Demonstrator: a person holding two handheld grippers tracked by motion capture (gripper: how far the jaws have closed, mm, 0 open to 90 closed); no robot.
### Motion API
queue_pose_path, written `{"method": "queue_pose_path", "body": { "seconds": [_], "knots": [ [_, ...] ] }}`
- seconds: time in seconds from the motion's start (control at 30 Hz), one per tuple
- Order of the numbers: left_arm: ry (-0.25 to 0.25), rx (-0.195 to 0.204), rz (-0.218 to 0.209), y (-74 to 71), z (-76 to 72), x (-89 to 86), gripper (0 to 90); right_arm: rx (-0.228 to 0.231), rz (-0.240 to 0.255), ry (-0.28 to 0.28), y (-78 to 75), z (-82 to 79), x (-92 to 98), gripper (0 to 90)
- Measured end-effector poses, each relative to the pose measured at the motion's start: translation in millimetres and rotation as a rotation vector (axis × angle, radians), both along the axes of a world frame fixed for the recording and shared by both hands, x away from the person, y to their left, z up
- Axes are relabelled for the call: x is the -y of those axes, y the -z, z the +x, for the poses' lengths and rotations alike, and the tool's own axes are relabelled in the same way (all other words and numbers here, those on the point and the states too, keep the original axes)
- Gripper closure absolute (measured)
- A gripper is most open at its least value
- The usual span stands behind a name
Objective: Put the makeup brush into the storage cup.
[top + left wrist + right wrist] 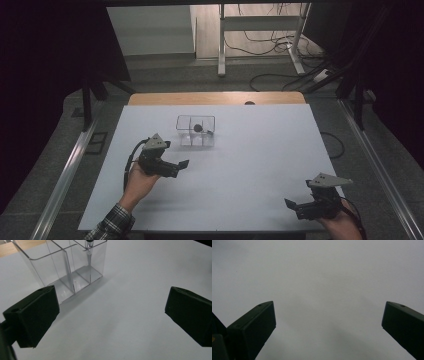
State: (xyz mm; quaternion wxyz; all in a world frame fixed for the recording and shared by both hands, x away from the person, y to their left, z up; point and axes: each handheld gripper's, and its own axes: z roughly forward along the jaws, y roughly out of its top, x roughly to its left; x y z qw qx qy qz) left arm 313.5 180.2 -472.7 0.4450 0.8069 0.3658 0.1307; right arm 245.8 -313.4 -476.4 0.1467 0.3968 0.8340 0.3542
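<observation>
Between my left gripper's (181, 165) two black jaws lies nothing but bare white table top (130, 315); they stand wide apart and hold nothing. Just ahead of them, a little to one side in the left gripper view, stands the clear plastic organiser box with upright dividers (65, 270), near but not touching the jaws. One of its compartments holds a slim pen-like object with a dark cap (88, 247), standing upright against the wall; the other compartments look empty as far as I can see through the clear walls. From the high view the same box (195, 130) sits toward the far middle of the table, with the dark cap (198, 128) showing inside it.

My right gripper (295, 206) rests well apart from all this, at the near right corner of the table, its jaws spread wide as well and looking down on plain white surface (319, 290).

I judge that the placing work is largely done: the pen-like thing already stands inside the box and nothing loose lies on the table for me to fetch. What may be left is small, perhaps steadying or moving the box, since my left gripper points at it.
</observation>
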Motion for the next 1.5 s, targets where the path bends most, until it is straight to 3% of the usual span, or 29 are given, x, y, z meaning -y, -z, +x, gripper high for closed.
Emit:
{"method": "queue_pose_path", "body": {
  "seconds": [0.33, 0.47, 1.17, 1.5],
  "knots": [
    [-0.035, -0.016, -0.024, 1.4, -11.4, -11.4, 0.0, 0.0, -0.003, -0.003, 0.3, 0.0, -0.3, 0.0],
    [-0.037, -0.02, -0.014, 2.4, -16.4, -13.6, 0.0, 0.0, -0.006, -0.004, 0.2, -0.1, -0.3, 0.0],
    [-0.028, 0.01, 0.011, 6.9, -45.4, -25.2, 0.0, -0.003, -0.004, -0.006, 0.6, -0.2, -0.6, 0.0],
    [-0.047, 0.017, -0.001, 8.3, -57.4, -36.6, 0.0, -0.003, -0.005, -0.006, 0.9, -0.2, -0.8, 0.0]
  ]
}}
